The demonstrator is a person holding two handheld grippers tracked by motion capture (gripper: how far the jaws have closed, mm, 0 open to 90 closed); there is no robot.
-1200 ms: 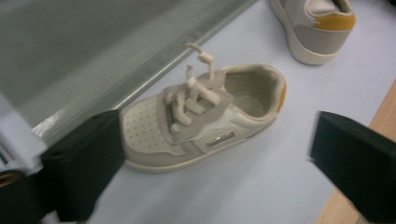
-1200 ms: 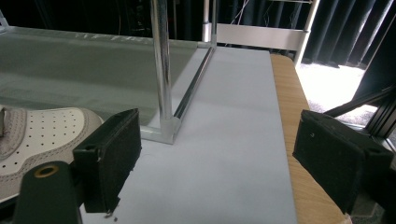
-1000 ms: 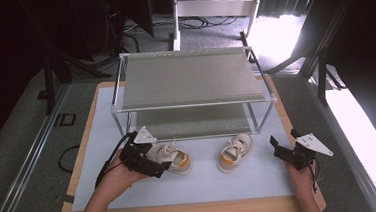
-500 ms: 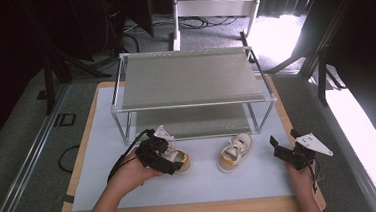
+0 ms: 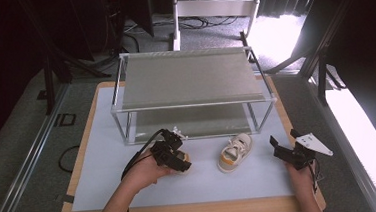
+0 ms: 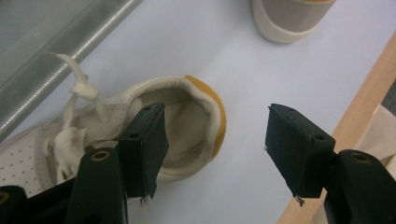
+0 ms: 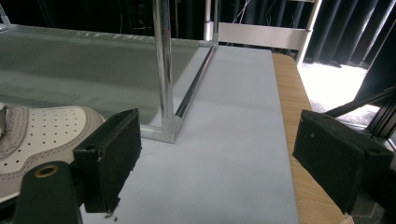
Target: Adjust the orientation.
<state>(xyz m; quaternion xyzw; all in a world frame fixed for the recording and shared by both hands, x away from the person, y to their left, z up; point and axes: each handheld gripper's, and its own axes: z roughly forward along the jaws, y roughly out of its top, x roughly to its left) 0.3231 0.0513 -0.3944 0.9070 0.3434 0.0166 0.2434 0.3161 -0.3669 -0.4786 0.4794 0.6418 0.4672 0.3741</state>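
Left tool (image 6: 212, 154) straddles shoe's heel collar (image 6: 205, 116), one jaw inside.

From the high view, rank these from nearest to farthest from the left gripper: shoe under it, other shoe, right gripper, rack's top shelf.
1. Shoe under it, at the left gripper's jaws.
2. Other shoe, toward the middle.
3. Rack's top shelf, behind, and right gripper, far right: too close to call.

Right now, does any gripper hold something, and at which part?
Nothing is gripped yet. The left gripper has been closing around the heel collar of the left shoe, one jaw inside the opening, one outside and apart. The right gripper is open and empty.
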